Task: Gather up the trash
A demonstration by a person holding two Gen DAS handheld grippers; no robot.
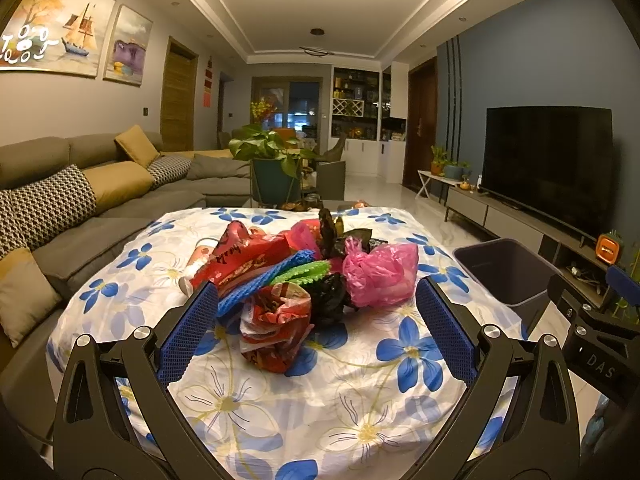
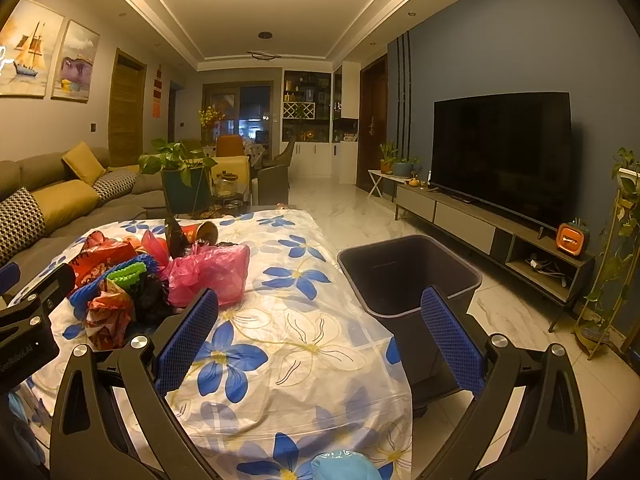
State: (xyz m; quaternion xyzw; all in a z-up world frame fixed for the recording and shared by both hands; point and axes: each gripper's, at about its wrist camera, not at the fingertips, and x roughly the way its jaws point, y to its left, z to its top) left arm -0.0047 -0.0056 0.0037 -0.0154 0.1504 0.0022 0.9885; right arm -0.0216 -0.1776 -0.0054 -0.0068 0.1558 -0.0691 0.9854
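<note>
The left tool [image 1: 312, 308] hangs released, fingers spread around the near side of the trash pile [image 1: 296, 268] at twelve o'clock on the table [image 1: 360, 400]. The right tool [image 2: 320, 316] is released too, the bin [image 2: 408, 276] at one o'clock.

Bare floral cloth on the bench [image 2: 304, 344] lies open between the trash pile [image 2: 160, 280] and the bin [image 2: 408, 276]; the bin's mouth stands unobstructed beside the bench edge.

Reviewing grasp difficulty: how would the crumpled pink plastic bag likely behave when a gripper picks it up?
The pink plastic bag looks thin and crumpled, so probably floppy and very light. It would likely collapse between the pads rather than resist. It touches the black bag, which might drag along.
</note>
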